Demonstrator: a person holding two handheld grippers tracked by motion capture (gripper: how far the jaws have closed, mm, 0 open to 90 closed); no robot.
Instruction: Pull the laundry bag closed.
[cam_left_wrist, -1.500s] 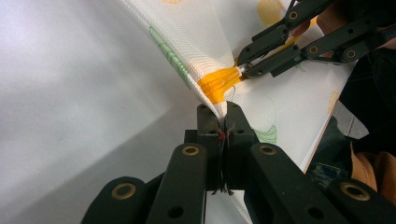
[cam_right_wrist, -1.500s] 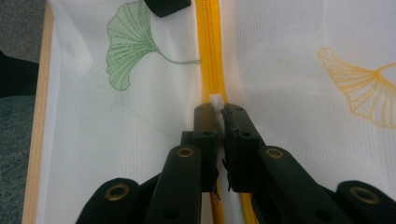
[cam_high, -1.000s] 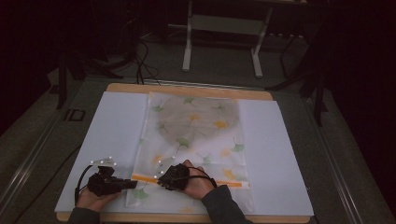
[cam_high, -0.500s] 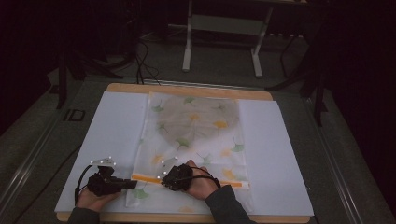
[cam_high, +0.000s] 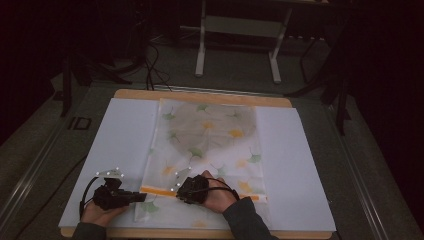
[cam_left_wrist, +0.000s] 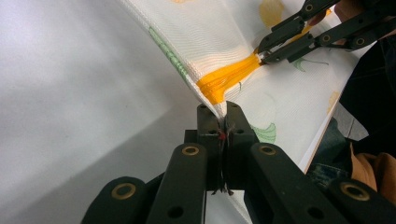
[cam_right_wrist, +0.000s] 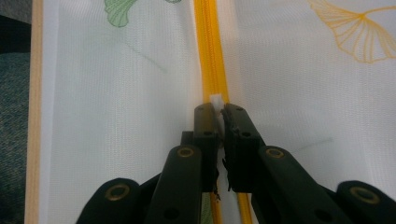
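Right gripper view looks down the right gripper (cam_right_wrist: 219, 112), whose jaws are pressed together on a small white zipper pull (cam_right_wrist: 216, 100) sitting on the orange zipper (cam_right_wrist: 211, 56) of a mesh bag (cam_right_wrist: 116, 107) printed with ginkgo leaves. In the left gripper view, the left gripper (cam_left_wrist: 222, 122) is clamped on the bag's edge at the zipper's end, lifting the cloth into a ridge, with the zipper bunched just beyond its tips. In the high view, the bag lies flat on a white sheet (cam_high: 120, 135), its zipper running across the end nearest the person, and both grippers sit on that line, the left one at the zipper's left end. The step appears to be working the zipper: one gripper anchors, the other draws the pull. The next move likely calls for a straight pull along the zipper, with the anchoring grip kept taut.
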